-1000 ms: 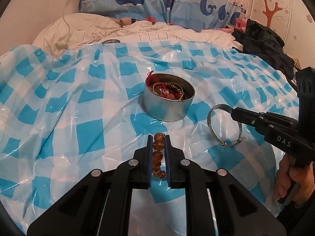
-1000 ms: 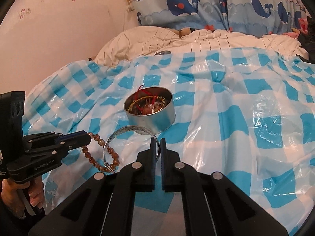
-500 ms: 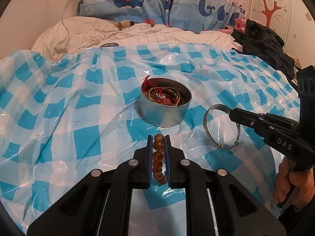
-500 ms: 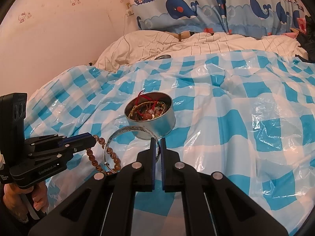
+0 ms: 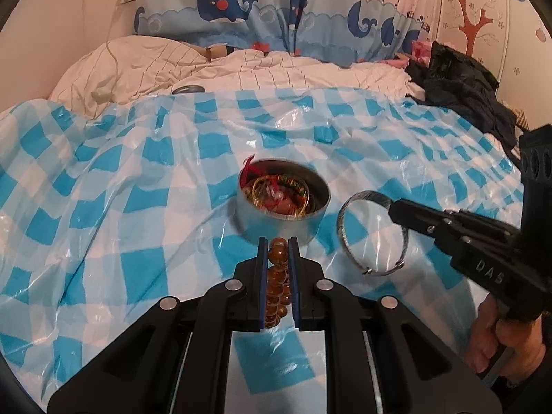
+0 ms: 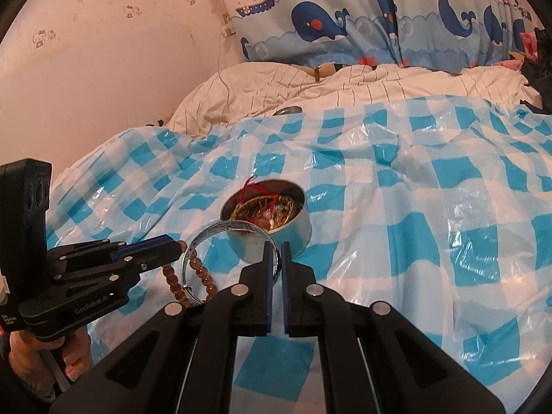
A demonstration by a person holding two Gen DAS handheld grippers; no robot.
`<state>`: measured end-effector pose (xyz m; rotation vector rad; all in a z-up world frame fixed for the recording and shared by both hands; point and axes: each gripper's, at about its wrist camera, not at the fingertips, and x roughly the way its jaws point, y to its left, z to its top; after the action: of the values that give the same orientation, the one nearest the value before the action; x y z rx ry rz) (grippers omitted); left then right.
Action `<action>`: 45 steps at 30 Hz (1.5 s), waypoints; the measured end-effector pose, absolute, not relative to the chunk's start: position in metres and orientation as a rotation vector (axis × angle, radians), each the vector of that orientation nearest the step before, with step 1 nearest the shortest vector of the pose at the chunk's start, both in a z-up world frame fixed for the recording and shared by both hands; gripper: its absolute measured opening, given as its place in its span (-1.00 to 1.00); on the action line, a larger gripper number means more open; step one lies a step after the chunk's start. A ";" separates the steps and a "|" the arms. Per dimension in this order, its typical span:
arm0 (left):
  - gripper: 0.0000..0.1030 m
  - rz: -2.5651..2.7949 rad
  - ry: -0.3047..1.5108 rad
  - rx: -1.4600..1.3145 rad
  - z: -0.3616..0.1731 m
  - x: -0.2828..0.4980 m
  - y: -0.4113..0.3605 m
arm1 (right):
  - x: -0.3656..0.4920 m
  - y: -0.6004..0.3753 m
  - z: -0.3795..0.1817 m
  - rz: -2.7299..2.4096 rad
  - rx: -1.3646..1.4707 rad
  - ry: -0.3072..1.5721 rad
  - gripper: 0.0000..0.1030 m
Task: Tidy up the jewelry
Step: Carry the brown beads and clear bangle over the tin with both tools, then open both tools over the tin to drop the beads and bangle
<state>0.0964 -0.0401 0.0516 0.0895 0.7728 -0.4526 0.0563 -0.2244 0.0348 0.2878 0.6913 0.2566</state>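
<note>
Left gripper (image 5: pixel 278 252) clamped on amber bead bracelet (image 5: pixel 277 277), held above checked plastic sheet (image 5: pixel 103 214). Right gripper (image 6: pixel 276 258) clamped on silver bangle (image 6: pixel 220 229). Round metal tin (image 5: pixel 283 220) of jewelry sits just ahead, between both grippers, on the bed.

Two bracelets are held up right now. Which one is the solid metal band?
The silver bangle in the right tongs: one rigid hoop. The left tongs hold strung amber beads.

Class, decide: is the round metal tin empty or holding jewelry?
Holding jewelry: the lidless tin shows tangled gold bangles and red cord inside.
</note>
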 end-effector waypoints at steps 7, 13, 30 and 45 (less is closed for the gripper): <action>-0.79 -0.459 0.731 0.017 0.066 0.127 -0.047 | 0.074 -0.235 0.040 0.230 0.304 0.669 -0.90; -0.79 -0.452 0.724 -0.022 0.066 0.148 -0.052 | 0.086 -0.238 0.043 0.216 0.289 0.658 -0.90; -0.78 -0.498 0.773 -0.122 0.049 0.188 -0.064 | 0.130 -0.219 0.031 0.188 0.194 0.699 -0.89; 0.00 -0.337 0.771 0.009 0.053 0.144 -0.030 | 0.109 -0.227 0.042 0.188 0.189 0.745 -0.49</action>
<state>0.1440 -0.0298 0.0532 0.0088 0.7708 -0.3366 0.1093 -0.2272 0.0420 0.1891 0.7445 0.1876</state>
